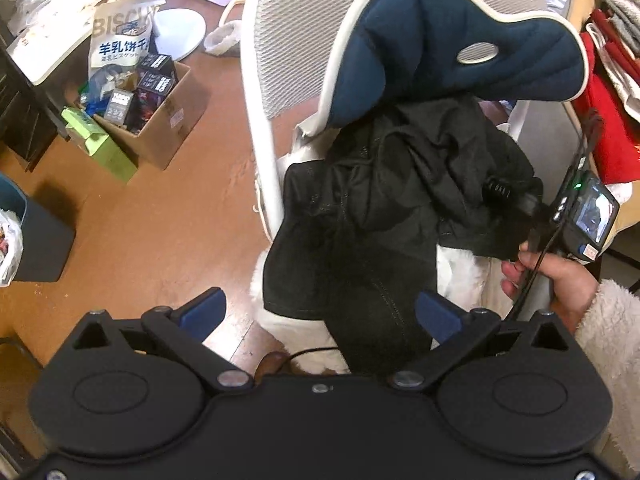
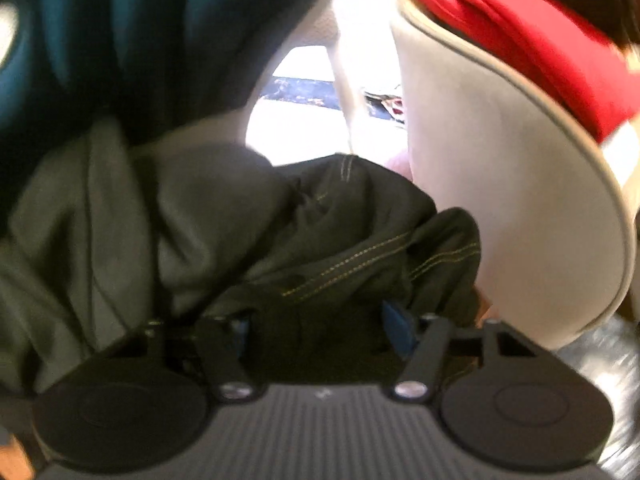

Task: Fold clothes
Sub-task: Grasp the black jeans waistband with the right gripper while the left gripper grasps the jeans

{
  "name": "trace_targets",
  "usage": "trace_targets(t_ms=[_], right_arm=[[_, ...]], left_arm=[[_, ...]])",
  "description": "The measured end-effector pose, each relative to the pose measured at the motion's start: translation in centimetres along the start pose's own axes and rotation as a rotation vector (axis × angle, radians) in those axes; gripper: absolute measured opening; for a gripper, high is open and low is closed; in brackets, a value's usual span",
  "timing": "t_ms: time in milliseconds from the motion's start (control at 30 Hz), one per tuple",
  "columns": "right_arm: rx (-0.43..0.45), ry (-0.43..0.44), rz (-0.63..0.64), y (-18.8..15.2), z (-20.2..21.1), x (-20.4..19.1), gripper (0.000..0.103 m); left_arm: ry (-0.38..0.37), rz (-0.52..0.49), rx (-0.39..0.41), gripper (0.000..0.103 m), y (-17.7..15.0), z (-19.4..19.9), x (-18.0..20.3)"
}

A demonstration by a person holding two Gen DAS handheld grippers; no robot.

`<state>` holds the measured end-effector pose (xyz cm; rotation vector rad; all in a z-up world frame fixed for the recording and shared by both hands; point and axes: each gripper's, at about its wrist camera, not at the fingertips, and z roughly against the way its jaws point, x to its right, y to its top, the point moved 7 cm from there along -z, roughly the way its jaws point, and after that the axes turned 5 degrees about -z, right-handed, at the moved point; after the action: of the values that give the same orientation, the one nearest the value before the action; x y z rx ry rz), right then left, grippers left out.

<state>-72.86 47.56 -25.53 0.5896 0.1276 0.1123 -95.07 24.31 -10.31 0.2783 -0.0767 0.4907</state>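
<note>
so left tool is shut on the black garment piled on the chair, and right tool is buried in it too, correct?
Not quite. In the left wrist view the left tool is open, hovering over the black garment on the chair, gripping nothing. The right tool is indeed buried in the fabric.

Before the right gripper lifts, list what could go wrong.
1. The black garment lies crumpled on the chair; the right gripper sits in a bunched seam, so several layers may lift together.
2. A cable hangs beside the cloth and could snag.
3. The left gripper is open and holds nothing, so the hanging end could slide floorward.
</note>
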Motion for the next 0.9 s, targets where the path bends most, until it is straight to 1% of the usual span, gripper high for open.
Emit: trace_targets(t_ms=[33, 67, 133, 233, 400, 500, 567, 600, 633, 700, 733, 800, 867, 900], right_arm=[[0.003, 0.028, -0.061, 0.3, 0.3, 0.2, 0.025], [0.005, 0.055, -0.121, 0.7, 0.7, 0.4, 0.018], [0.029, 0.112, -0.257, 1.4, 1.8, 1.0, 0.016], [0.086, 0.226, -0.485, 2.2, 4.6, 3.0, 0.014], [0.164, 0.408, -0.589, 3.5, 9.9, 4.8, 0.014], [0.211, 0.517, -0.650, 4.4, 13.2, 6.0, 0.014], [0.242, 0.591, -0.691, 4.9, 15.4, 6.8, 0.014], [0.258, 0.627, -0.711, 5.2, 16.5, 7.3, 0.013], [0.270, 0.663, -0.720, 5.4, 17.6, 7.6, 0.013], [0.262, 0.720, -0.683, 5.5, 19.4, 7.3, 0.014], [0.256, 0.744, -0.664, 5.5, 20.2, 7.1, 0.013], [0.247, 0.782, -0.611, 5.3, 22.0, 6.7, 0.013], [0.234, 0.816, -0.535, 4.9, 23.6, 6.2, 0.013], [0.224, 0.833, -0.504, 4.5, 24.3, 6.1, 0.013]], left_arm=[[-0.011, 0.004, 0.002, 0.103, 0.1, 0.1, 0.0], [-0.035, 0.026, -0.003, 0.103, 0.1, 0.0, 0.0], [-0.084, 0.071, -0.012, 0.103, 0.2, 0.0, -0.1], [-0.166, 0.156, -0.020, 0.103, 0.3, -0.1, 0.0], [-0.267, 0.199, -0.013, 0.103, 0.8, 0.1, 1.4], [-0.352, 0.245, -0.019, 0.103, 1.3, 0.1, 2.5], [-0.418, 0.295, -0.028, 0.103, 1.6, 0.0, 3.3], [-0.455, 0.315, -0.043, 0.103, 1.8, -0.1, 3.6], [-0.493, 0.356, -0.055, 0.103, 2.0, -0.4, 3.9], [-0.572, 0.451, -0.088, 0.103, 2.4, -1.1, 4.4], [-0.616, 0.519, -0.112, 0.103, 2.5, -1.7, 4.7], [-0.681, 0.625, -0.145, 0.103, 2.8, -2.9, 5.3], [-0.702, 0.659, -0.153, 0.103, 3.3, -3.8, 5.8], [-0.695, 0.651, -0.153, 0.103, 3.5, -4.1, 6.1]])
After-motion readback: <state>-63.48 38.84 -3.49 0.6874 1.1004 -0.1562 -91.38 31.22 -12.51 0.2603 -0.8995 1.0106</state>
